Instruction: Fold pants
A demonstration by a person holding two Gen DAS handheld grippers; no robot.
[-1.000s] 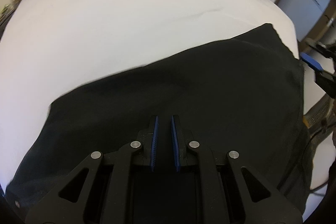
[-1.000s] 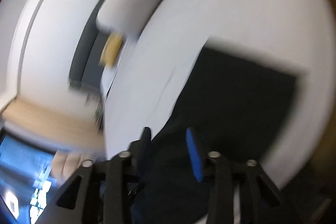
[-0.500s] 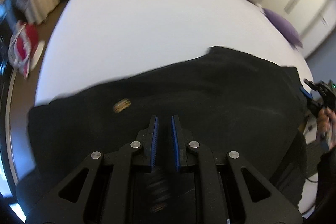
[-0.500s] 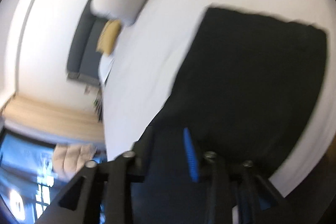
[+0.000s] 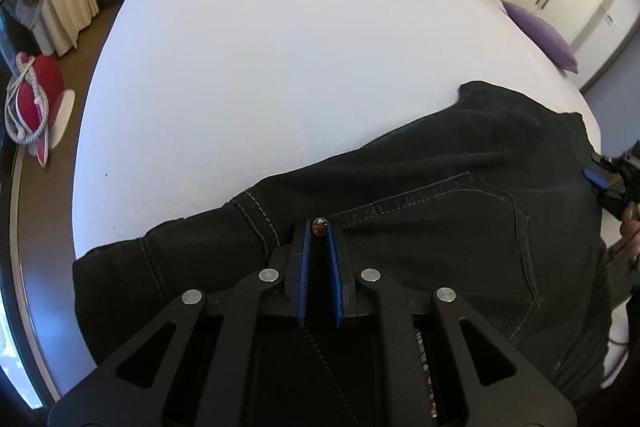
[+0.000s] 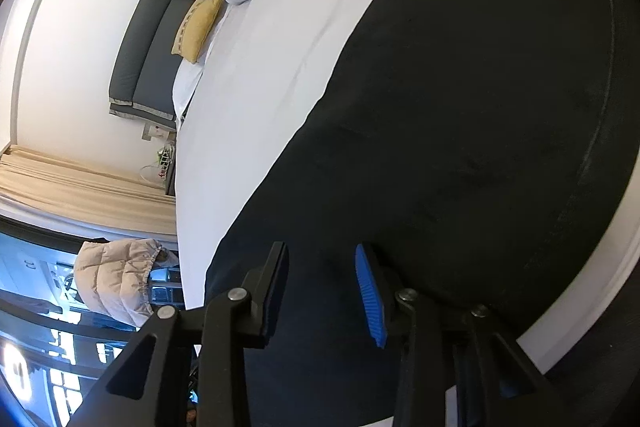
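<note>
On the white bed (image 5: pixel 280 67) — black pants (image 5: pixel 440 187); my left tool (image 5: pixel 320 227) pinches their waistband, right tool (image 6: pixel 322 259) spread above the fabric.

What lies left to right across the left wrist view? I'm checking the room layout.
Red slipper on the floor → white bed sheet → black pants → right gripper at the frame edge.
</note>
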